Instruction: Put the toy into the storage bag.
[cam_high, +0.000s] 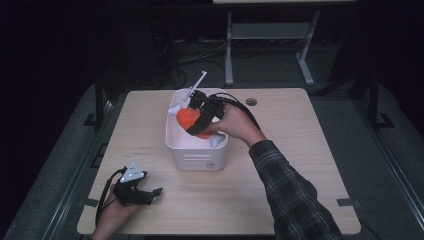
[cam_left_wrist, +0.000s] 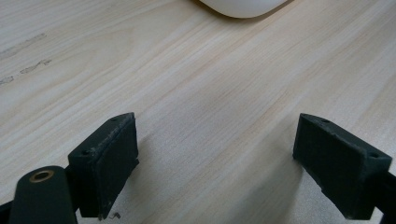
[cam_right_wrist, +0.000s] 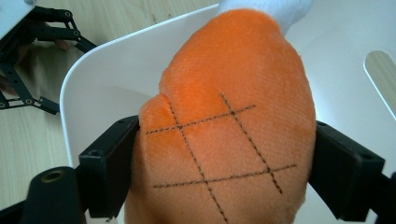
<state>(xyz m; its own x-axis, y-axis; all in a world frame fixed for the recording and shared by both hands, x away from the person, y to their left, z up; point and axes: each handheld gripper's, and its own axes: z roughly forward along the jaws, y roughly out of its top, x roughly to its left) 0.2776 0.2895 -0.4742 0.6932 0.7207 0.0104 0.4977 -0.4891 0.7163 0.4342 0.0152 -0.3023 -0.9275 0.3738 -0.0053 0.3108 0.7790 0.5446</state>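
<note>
Right gripper (cam_right_wrist: 224, 154) clamped across soft orange plush toy (cam_right_wrist: 229, 121) with stitched crosshatch and white ends; toy inside white rectangular plastic bin (cam_high: 197, 152), long axis running diagonally corner to corner; left gripper (cam_left_wrist: 215, 158) wide open, empty, resting on light wooden table (cam_high: 280, 190), well apart from bin.

The left gripper (cam_left_wrist: 215, 163) hangs low over a pale wooden table (cam_left_wrist: 196, 88), its two black jaws set wide apart with nothing but bare grain between them. The left jaw's pad shows worn, frayed edges, and a brass-ringed hole sits on the black part just below it. At the top edge, the rounded white bottom of a bin (cam_left_wrist: 245, 7) rests on the table, well apart from the jaws. Faint dark smudges (cam_left_wrist: 25, 58) mark the wood at far left.
</note>
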